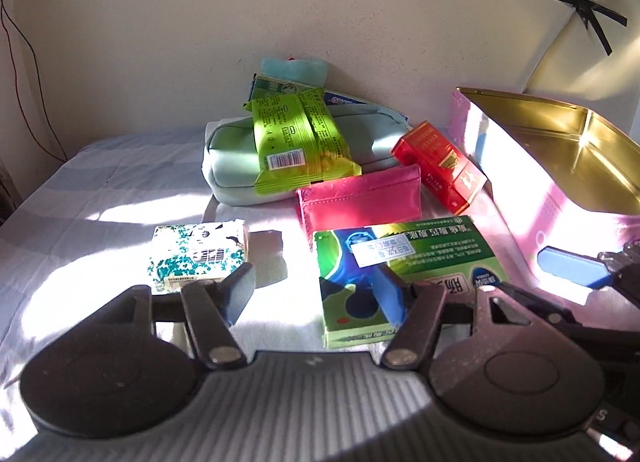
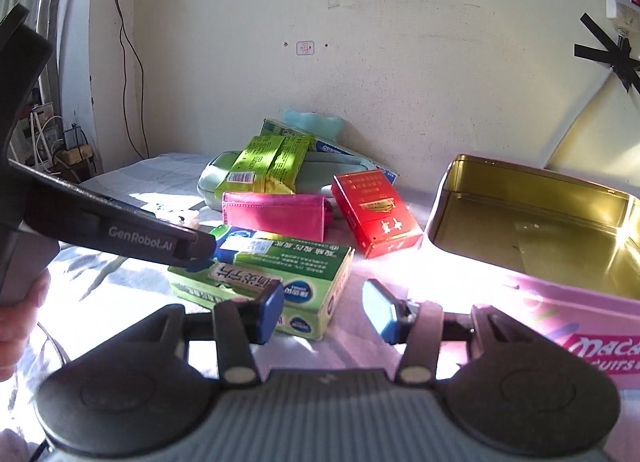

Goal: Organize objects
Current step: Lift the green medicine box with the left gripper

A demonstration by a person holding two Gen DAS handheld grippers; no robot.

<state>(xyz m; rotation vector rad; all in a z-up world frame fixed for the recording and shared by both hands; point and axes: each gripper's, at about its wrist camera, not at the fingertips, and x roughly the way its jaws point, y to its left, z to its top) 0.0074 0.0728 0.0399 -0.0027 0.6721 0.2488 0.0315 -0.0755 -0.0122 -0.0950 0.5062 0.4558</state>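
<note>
You are holding your left tool (image 1: pixel 316 294) released, nothing between its pads, with the green cardboard box (image 1: pixel 404 274) lying at its two o'clock. Your right tool (image 2: pixel 324 312) is also gaping empty, the pink open tin (image 2: pixel 560 294) sitting at its two o'clock.

Both views sit low over a sheet-covered surface (image 1: pixel 100 190), each riding behind its own gripper and facing the cream wall (image 1: pixel 160 42) at 12 o'clock, tilted downward. The left wrist view is close above the green box (image 1: pixel 400 262), with the pink tin (image 1: pixel 560 230) at 3 o'clock. The right wrist view stands just right of that, with the tin (image 2: pixel 560 302) near at 3 o'clock. Both share box (image 2: pixel 280 262), tin and the pile at 12 o'clock
</note>
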